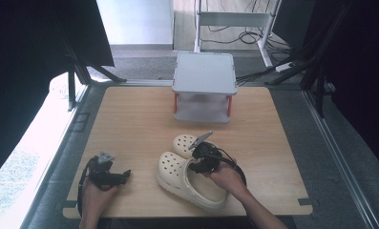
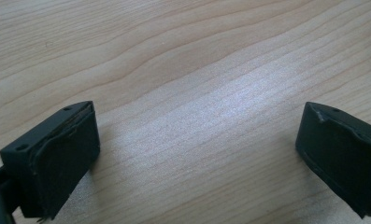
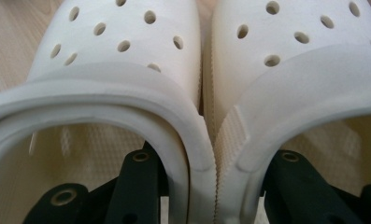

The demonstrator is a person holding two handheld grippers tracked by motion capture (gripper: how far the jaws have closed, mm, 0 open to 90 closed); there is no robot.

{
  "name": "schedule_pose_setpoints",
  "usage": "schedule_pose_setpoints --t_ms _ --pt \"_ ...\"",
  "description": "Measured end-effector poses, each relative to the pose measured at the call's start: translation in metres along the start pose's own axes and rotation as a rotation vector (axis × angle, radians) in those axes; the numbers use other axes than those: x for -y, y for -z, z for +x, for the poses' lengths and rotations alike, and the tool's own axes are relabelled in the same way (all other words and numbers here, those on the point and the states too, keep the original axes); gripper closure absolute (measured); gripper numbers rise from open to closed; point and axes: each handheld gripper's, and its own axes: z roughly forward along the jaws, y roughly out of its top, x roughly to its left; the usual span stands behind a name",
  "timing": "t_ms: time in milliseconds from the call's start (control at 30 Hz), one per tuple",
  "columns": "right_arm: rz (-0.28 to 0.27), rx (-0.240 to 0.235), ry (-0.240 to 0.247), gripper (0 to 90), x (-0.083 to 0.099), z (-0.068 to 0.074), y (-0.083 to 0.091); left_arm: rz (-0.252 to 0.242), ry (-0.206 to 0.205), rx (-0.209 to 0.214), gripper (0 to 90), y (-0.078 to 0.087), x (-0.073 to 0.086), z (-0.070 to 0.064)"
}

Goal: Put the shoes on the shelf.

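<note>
2 cream clogs lie side by side on the wooden table (image 1: 130, 124), toes pointing away from the person. In the high view the nearer clog (image 1: 189, 179) sits left of the right hand, and the farther clog (image 1: 183, 143) is partly hidden behind the right gripper (image 1: 202, 160). In the right gripper view, 1 black jaw sits inside the foot opening of each clog, so the 2 adjoining inner walls, pressed together, are caught between the jaws: the left-hand clog (image 3: 117, 70) and the right-hand clog (image 3: 304, 60) are pinched as a pair. The left gripper (image 2: 197, 149) is held released over bare wood, with nothing between its jaws, well apart from the shoes.

A lift of both clogs in 1 grasp appears to be the step in hand, perhaps towards the small grey shelf (image 1: 204, 72) at the table's far edge. The squeeze should be kept firm and level, since the foam walls are soft and may slip out if the pair is tilted. The clogs should be raised straight up before being carried, so that neither heel drags. If 1 clog sags, it can be steadied from below by the free left gripper.
</note>
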Motion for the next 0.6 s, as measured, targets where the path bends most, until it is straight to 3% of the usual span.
schedule_pose_setpoints --t_ms 333,600 --pt "-0.025 0.022 -0.033 66.4 -0.005 -0.015 0.027 -0.003 -0.003 0.000 0.0 0.000 0.000 0.000" --pt "-0.039 0.050 -0.087 66.3 -0.016 -0.029 0.049 0.000 -0.003 -0.001 0.0 0.000 0.000 0.000"
